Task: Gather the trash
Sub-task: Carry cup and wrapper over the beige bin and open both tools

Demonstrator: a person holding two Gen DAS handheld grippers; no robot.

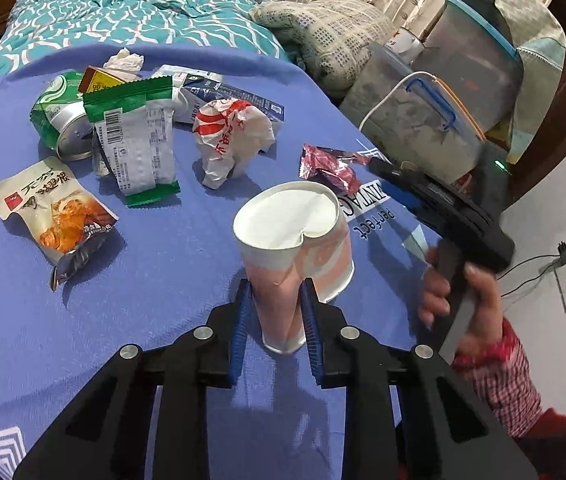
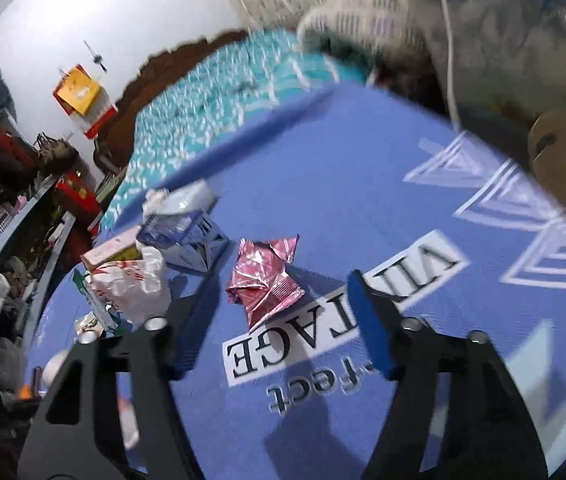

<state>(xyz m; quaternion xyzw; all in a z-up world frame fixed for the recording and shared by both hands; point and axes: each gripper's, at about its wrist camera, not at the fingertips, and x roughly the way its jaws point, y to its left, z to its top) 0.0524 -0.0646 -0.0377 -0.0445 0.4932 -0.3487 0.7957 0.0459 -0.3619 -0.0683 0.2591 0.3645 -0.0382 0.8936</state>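
Paper cup (image 1: pixel 295 248) pinched in left jaws | right jaws wide apart above pink wrapper (image 2: pixel 265 280)

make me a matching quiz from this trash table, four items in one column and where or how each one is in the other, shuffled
Items
1. paper cup
2. pink foil wrapper
3. green can
4. orange snack pouch

States
A. lying on its side at the back of the pile, partly behind a green-edged packet
B. squeezed and dented between the left claw's blue pads
C. flat on the blue cloth, torn end open, alone at the left in the left wrist view
D. crumpled on the cloth ahead of the open right claw, untouched

Pairs: 1-B, 2-D, 3-A, 4-C
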